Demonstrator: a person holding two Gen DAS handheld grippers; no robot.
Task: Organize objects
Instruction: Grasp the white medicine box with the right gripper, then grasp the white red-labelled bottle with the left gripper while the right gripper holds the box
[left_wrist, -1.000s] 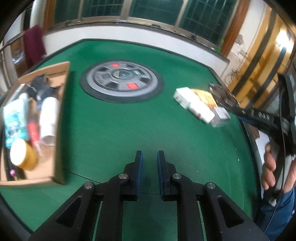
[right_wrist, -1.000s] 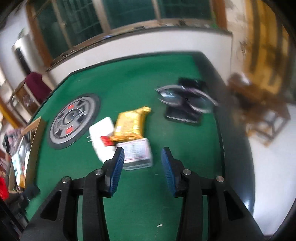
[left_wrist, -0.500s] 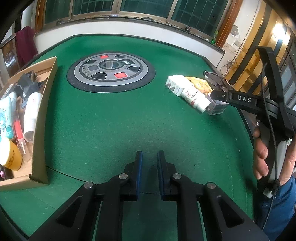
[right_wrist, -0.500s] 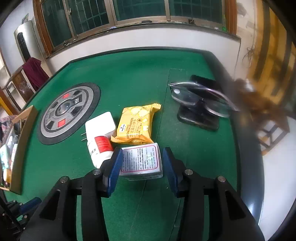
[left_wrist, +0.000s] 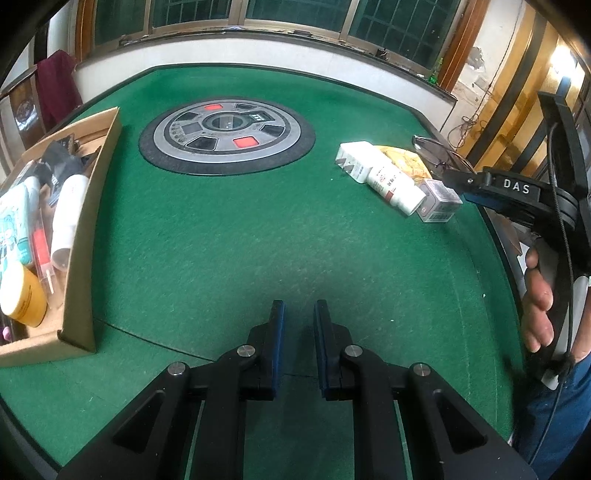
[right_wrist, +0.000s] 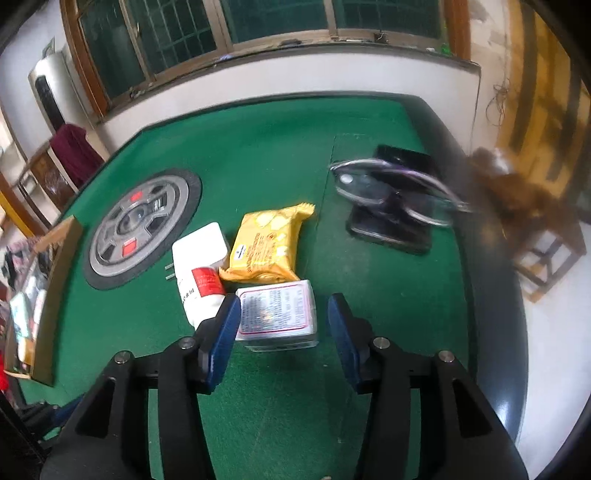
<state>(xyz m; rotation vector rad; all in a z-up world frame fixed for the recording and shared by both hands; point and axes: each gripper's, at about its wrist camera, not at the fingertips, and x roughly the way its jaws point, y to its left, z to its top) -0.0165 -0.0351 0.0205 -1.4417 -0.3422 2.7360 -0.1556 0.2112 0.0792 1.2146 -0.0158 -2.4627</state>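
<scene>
A clear small box with a printed label (right_wrist: 277, 314) lies on the green table between the tips of my open right gripper (right_wrist: 283, 312), the jaws apart from it. Beside it are a white bottle with a red label (right_wrist: 199, 291), a white box (right_wrist: 201, 245) and a yellow snack packet (right_wrist: 267, 245). Glasses (right_wrist: 391, 192) rest on a black phone (right_wrist: 395, 221) further right. The same group shows in the left wrist view, the clear box (left_wrist: 439, 201) at the right. My left gripper (left_wrist: 298, 317) hovers empty over bare felt, jaws a narrow gap apart.
A cardboard tray (left_wrist: 92, 236) with several toiletries sits at the left edge. A round grey and black console (left_wrist: 227, 134) is set in the table's middle. The table's right edge (right_wrist: 491, 295) is close to the phone. A wooden stool (right_wrist: 546, 236) stands beyond.
My right gripper has moved forward and down, so its open jaws now flank the clear box. The left gripper has stayed over the felt, its view swinging slightly.
</scene>
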